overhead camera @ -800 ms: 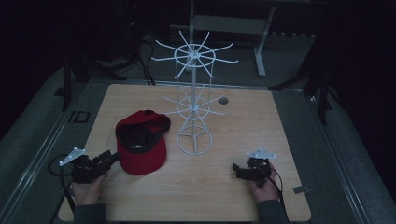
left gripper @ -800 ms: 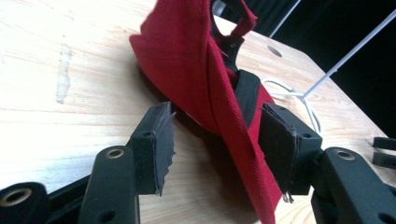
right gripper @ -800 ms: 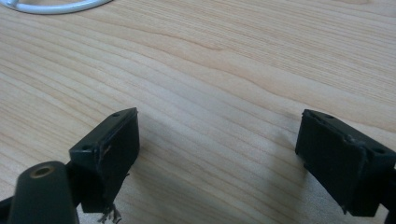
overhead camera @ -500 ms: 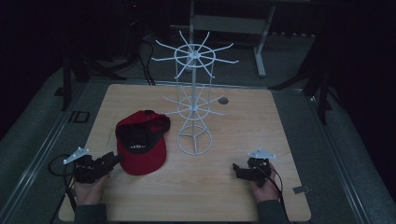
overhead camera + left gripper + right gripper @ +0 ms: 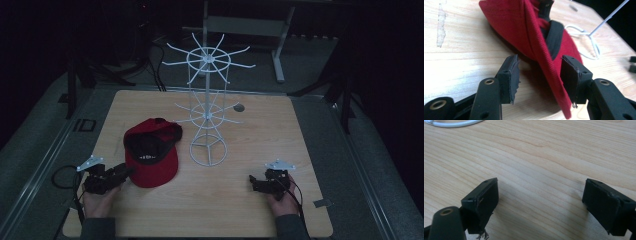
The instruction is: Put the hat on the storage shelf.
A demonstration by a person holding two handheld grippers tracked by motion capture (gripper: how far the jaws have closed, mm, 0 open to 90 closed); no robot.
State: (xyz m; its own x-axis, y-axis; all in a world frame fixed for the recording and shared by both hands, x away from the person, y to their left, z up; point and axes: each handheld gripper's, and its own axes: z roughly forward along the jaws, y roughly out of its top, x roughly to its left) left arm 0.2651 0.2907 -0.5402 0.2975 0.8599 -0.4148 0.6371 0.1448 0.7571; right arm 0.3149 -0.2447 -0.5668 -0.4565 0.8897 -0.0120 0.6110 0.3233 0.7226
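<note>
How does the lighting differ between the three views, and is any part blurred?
High view: dim, the surroundings almost black, the red cap and white wire rack still readable. Left gripper view: bright, the cap's brim sharp, the far edge soft. Right gripper view: evenly lit table, soft shadows under the jaws.

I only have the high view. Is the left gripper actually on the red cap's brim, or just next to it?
Observer: In the left gripper view, the cap's brim edge runs between the left gripper's open jaws, close to one pad; no pinch yet.
Operator: Which way is the cap lying?
Observer: The black inside lining faces up.
Operator: And the right gripper?
Observer: The right gripper is open wide over bare table, nothing between its jaws; the white stand's base ring lies ahead of it.
</note>
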